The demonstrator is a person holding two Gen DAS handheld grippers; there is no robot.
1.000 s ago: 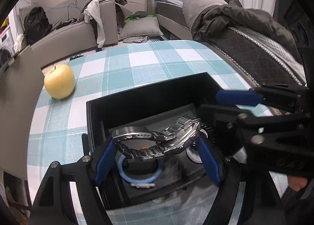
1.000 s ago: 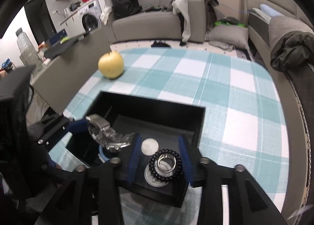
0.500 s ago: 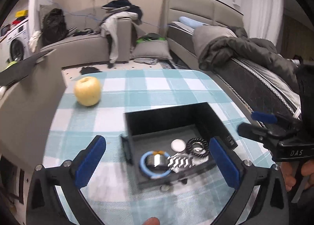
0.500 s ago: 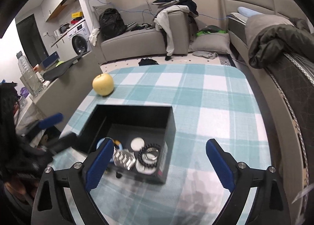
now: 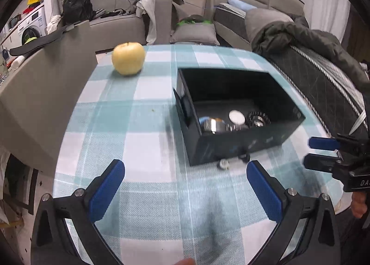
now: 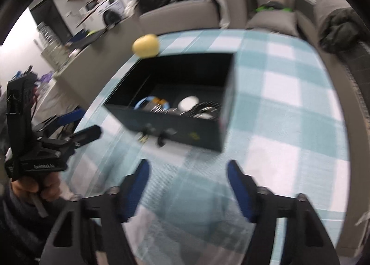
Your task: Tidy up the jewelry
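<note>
An open black box (image 5: 240,144) (image 6: 175,126) stands on the teal checked tablecloth. Inside it lie a metal watch (image 5: 214,125) over a blue ring (image 6: 148,101), a white disc (image 5: 236,117) (image 6: 188,102) and a black bead bracelet (image 5: 258,119) (image 6: 204,108). My left gripper (image 5: 185,186) is open and empty, low over the cloth in front of the box. My right gripper (image 6: 187,184) is open and empty, also before the box; it shows at the right edge of the left wrist view (image 5: 323,151). Two small pieces (image 5: 223,164) lie at the box's front wall.
A yellow apple (image 5: 128,61) (image 6: 146,45) sits on the cloth behind and left of the box. The table edge (image 5: 69,126) runs close on the left beside a grey chair back. A bed with a dark jacket (image 5: 300,40) lies to the right.
My left gripper let go of the metal watch, which now lies in the box. Both grippers opened and pulled back from the box to its front, low over the cloth.
</note>
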